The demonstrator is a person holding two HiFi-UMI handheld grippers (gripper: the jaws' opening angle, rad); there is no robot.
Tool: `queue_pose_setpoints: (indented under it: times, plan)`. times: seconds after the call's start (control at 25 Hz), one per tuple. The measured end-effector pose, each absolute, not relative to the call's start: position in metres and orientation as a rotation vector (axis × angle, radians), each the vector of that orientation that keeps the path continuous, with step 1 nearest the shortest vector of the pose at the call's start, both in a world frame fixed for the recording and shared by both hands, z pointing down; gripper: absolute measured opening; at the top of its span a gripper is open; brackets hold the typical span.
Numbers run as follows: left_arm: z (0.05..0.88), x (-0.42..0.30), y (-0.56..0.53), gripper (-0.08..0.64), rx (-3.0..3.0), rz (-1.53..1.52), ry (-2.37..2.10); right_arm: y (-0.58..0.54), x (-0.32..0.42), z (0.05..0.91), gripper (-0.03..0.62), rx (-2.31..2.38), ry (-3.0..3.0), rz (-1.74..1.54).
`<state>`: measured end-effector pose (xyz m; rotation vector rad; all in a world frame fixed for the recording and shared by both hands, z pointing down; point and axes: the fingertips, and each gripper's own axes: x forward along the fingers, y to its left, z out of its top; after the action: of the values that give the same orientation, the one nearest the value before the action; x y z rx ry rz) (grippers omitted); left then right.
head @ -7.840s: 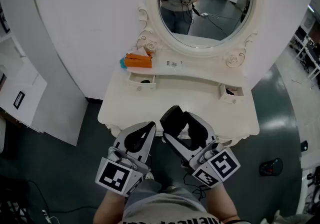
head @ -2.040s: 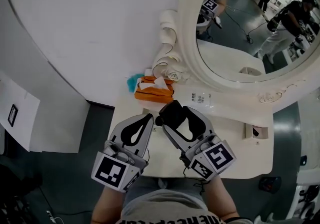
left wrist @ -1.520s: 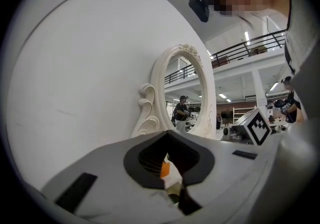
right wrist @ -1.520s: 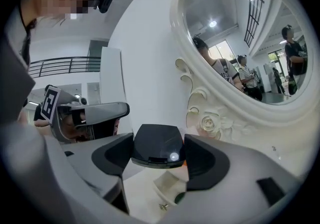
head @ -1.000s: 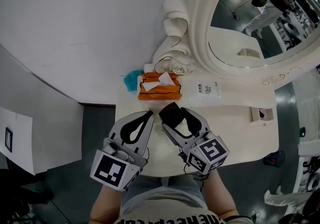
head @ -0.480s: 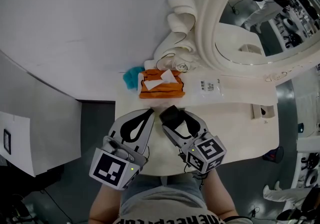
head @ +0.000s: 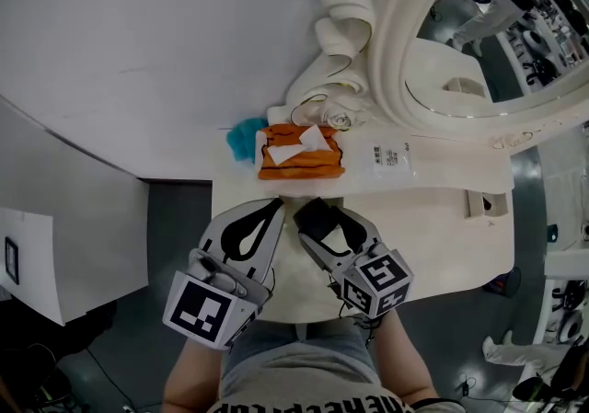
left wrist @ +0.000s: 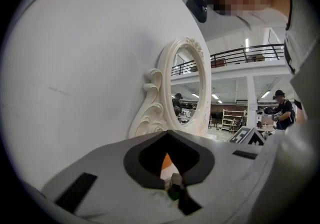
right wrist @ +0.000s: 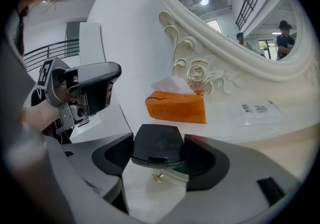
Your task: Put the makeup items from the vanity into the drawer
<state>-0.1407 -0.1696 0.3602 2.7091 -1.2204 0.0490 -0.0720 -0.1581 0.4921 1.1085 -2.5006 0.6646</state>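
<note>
My right gripper [head: 317,216] is shut on a black makeup compact [head: 316,215], held over the near left part of the white vanity top [head: 433,236]. In the right gripper view the compact [right wrist: 157,145] sits flat between the two jaws of the right gripper [right wrist: 158,152]. My left gripper [head: 272,209] hangs just left of it, shut with nothing in it. In the left gripper view the tips of the left gripper [left wrist: 168,133] meet. A small open drawer [head: 480,205] shows at the vanity's right.
An orange tissue box [head: 299,152] lies on the back shelf just beyond both grippers, with a teal object [head: 243,140] to its left and a clear packet [head: 391,158] to its right. The oval mirror's carved frame [head: 396,43] rises behind. Dark floor surrounds the vanity.
The person has stepped from well back to right over the vanity's left end. In the last second the view barely shifted. Both grippers keep their hold and state.
</note>
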Motion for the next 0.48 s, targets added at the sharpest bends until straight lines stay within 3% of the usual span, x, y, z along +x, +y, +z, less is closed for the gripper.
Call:
queue_pose_setpoints:
  times: [0.48]
  plan:
    - [0.365, -0.143, -0.171, 0.018, 2.69, 0.062, -1.215, -0.155, -0.075, 0.508, 0.34, 1.068, -2.425, 0.692]
